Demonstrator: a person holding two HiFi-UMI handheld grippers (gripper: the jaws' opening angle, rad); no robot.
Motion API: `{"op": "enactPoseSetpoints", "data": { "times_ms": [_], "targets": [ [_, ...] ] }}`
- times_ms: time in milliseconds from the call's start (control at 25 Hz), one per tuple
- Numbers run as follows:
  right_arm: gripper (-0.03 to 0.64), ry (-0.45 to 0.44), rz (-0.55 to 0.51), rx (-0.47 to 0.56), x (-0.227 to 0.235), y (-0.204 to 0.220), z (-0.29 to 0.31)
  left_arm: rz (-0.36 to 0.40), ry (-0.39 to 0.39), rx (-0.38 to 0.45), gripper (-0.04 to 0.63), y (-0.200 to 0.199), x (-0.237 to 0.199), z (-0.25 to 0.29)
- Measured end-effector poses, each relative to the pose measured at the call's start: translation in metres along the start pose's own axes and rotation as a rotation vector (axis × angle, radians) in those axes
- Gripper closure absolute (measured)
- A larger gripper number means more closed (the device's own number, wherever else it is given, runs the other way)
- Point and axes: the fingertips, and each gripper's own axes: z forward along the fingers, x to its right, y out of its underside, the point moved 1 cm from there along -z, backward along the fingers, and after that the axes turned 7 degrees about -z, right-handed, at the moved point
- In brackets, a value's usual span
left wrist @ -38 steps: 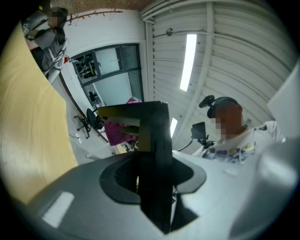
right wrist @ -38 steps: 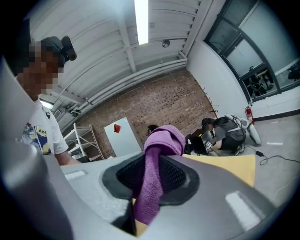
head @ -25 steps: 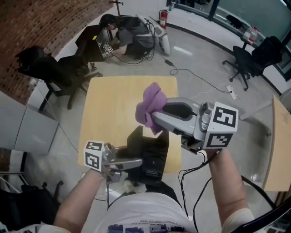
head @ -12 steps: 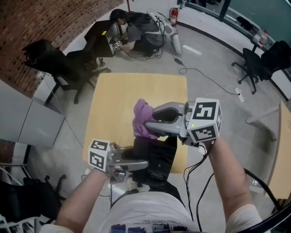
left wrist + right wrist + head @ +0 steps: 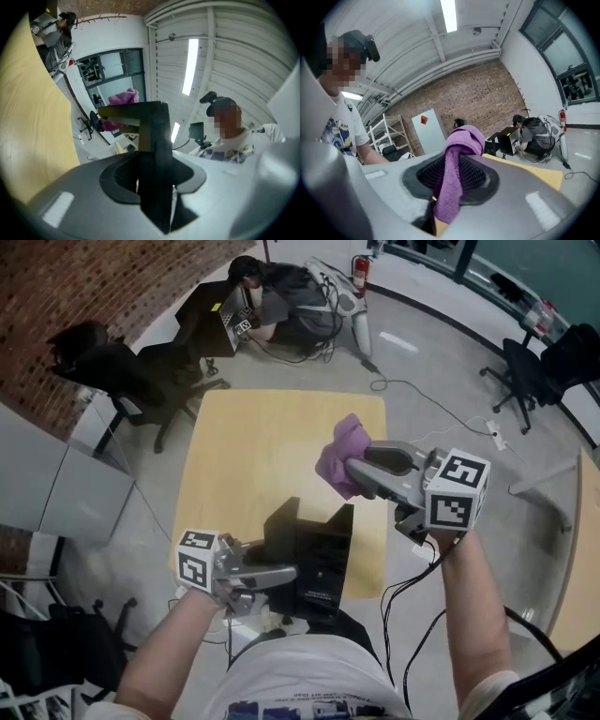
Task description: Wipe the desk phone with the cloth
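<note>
The black desk phone (image 5: pixel 314 554) stands at the near edge of the wooden table (image 5: pixel 248 446). My left gripper (image 5: pixel 286 573) is shut on its left side; in the left gripper view a black edge of the phone (image 5: pixel 152 140) fills the gap between the jaws of the left gripper (image 5: pixel 151 164). My right gripper (image 5: pixel 354 470) hangs above the table, up and to the right of the phone, apart from it. It is shut on a purple cloth (image 5: pixel 337 456). In the right gripper view the cloth (image 5: pixel 457 173) bunches out past the jaws of the right gripper (image 5: pixel 454 187).
A person (image 5: pixel 272 296) crouches on the floor beyond the table beside a fire extinguisher (image 5: pixel 359 273). Black chairs (image 5: pixel 112 371) stand at the left and an office chair (image 5: pixel 544 357) at the right. Cables (image 5: pixel 422 409) trail on the floor. A second table edge (image 5: pixel 577 549) shows at far right.
The right gripper brought the cloth down onto the phone's top, then swung it up and to the right, away from the phone. The left gripper kept its hold on the phone.
</note>
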Motion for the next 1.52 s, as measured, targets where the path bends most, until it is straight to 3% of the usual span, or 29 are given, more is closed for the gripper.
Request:
{"op": "enactPoseSetpoints", "data": {
  "times_ms": [120, 280, 840, 1320, 1520],
  "targets": [
    [0.529, 0.016, -0.044, 0.101, -0.026, -0.032, -0.025, 0.001, -0.016, 0.019, 0.417, -0.006, -0.003, -0.006],
    [0.529, 0.036, -0.104, 0.123, -0.058, -0.040, -0.037, 0.004, -0.031, 0.042, 0.417, -0.016, -0.007, -0.009],
    [0.529, 0.086, 0.079, 0.046, -0.100, 0.054, -0.045, -0.010, -0.084, 0.115, 0.417, -0.047, -0.022, -0.019],
    [0.529, 0.126, 0.160, -0.134, -0.137, 0.144, -0.063, -0.015, -0.141, 0.148, 0.417, -0.068, -0.034, -0.010],
    [0.529, 0.015, 0.222, -0.173, -0.176, 0.171, -0.029, -0.007, -0.153, 0.154, 0.417, -0.079, -0.033, -0.009]
  ]
}}
